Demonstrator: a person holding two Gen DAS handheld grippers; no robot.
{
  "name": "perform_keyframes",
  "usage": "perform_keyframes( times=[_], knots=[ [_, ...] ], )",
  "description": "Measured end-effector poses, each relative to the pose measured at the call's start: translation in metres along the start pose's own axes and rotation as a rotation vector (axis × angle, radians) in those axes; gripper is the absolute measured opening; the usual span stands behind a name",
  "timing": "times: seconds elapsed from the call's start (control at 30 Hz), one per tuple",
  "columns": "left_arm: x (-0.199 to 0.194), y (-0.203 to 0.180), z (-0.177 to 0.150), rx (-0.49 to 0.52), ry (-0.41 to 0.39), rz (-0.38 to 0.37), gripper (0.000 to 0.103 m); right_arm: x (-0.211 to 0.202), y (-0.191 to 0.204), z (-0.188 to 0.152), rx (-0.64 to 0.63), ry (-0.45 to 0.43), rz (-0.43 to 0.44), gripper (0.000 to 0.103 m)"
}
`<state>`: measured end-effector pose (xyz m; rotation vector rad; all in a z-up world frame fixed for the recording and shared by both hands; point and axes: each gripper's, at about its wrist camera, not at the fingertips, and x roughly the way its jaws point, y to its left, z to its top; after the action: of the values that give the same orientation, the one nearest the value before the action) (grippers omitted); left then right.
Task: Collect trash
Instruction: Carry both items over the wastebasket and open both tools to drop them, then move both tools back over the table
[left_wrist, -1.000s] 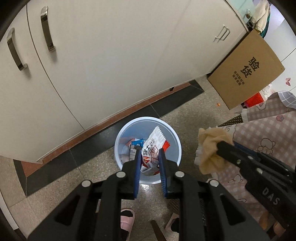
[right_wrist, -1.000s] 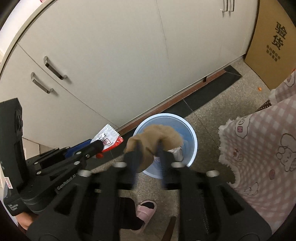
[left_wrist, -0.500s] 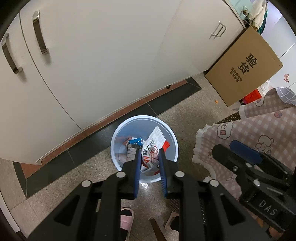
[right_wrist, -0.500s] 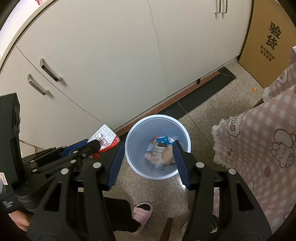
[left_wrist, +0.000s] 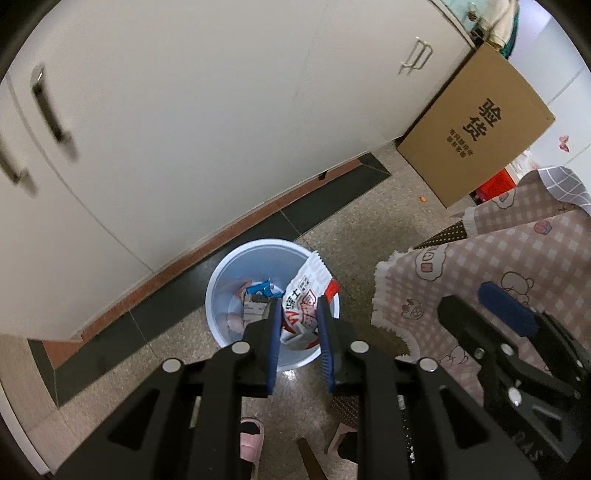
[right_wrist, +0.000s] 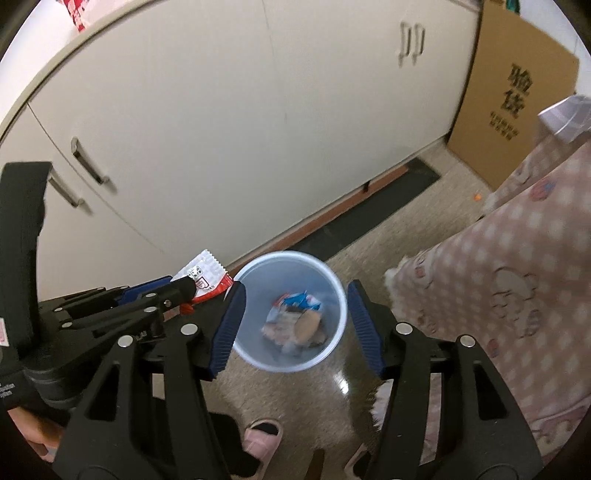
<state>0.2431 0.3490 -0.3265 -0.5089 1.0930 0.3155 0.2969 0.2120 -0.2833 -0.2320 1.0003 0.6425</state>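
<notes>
Speckled stone floor (left_wrist: 369, 236) with a dark border strip along the cabinet base

A pale blue waste bin (left_wrist: 221, 273) stood on the floor just near the dark strip (left_wrist: 332, 206), holding wrappers and scraps. A cardboard box (left_wrist: 476, 125) printed with Chinese characters rested on the floor at the far right, against the cabinets, with a small orange crumb (left_wrist: 532, 199) lying close by it. Pink slippers (right_wrist: 263, 439) stood on the near floor, and a pink checked cloth (left_wrist: 498, 266) hung over it at right.
</notes>
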Motion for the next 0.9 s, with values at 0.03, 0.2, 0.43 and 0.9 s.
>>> perform_keyframes(
  times=[0.03,0.2,0.43,0.9],
  knots=[
    [-0.002,-0.003,0.002,0.008,-0.004,0.003,0.019,-0.004,-0.001,0.001,-0.002,-0.016,-0.007,0.057],
    [-0.015,-0.016,0.014,0.015,-0.043,0.005,0.036,-0.025,-0.006,0.002,0.001,-0.106,-0.046,0.060],
    [-0.030,-0.017,0.014,-0.019,-0.067,0.007,0.061,-0.040,-0.017,0.002,0.034,-0.134,-0.047,0.061],
    [-0.105,-0.050,0.005,0.020,-0.196,-0.014,0.064,-0.118,-0.032,0.001,0.071,-0.258,0.002,0.061]
  ],
)
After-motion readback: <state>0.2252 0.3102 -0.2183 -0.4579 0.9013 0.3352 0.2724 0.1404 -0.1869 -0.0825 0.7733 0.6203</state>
